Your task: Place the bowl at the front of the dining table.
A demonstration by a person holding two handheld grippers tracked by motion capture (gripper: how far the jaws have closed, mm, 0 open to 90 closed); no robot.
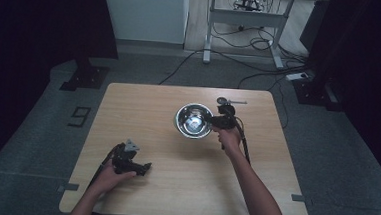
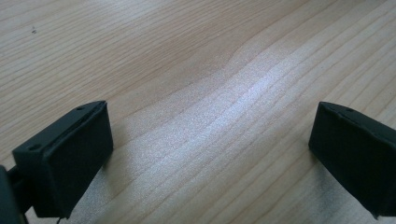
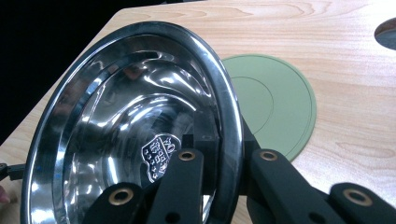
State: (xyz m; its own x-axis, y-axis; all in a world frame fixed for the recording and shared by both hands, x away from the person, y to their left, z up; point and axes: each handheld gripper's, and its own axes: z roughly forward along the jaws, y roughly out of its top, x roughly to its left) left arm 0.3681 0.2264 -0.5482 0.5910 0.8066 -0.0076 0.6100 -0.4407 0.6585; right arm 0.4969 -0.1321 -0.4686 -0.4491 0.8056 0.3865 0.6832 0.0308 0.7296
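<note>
Right gripper (image 3: pixel 219 186) is pinching the rim of the stainless steel bowl (image 3: pixel 135 126), one jaw inside the wall and one outside, pressed tight against the thin metal. An edge grip is probably the only workable hold here, since the bowl is far wider than the jaws can span.

In the right gripper view the bowl is tilting up off the counter (image 3: pixel 355 107), its mouth facing the camera, with the far side of the rim raised above a green round mat (image 3: pixel 275 102). The mat is lying flat just behind the bowl and partly covered by it. Judgement: the bowl is either being lifted off the mat or being brought down onto it (cannot tell which from this moment alone).

In the high view the bowl (image 1: pixel 194 120) is sitting toward the far side of the counter (image 1: pixel 128 103), with the right gripper (image 1: pixel 216 122) touching its right edge. A small metal utensil (image 1: pixel 229 101), perhaps a spoon, is lying just beyond the bowl on its right, apart from it.

Left gripper (image 1: pixel 134 165) is resting near the counter's front edge, well apart from the bowl and to its left. Its jaws are standing spread with only bare wood (image 2: pixel 210 116) between them, so it is holding nothing, apparently parked out of the way while the right hand (image 1: pixel 229 140) is working.

Risk: a thin, glossy rim could slip or swing in a one-sided pinch.
</note>
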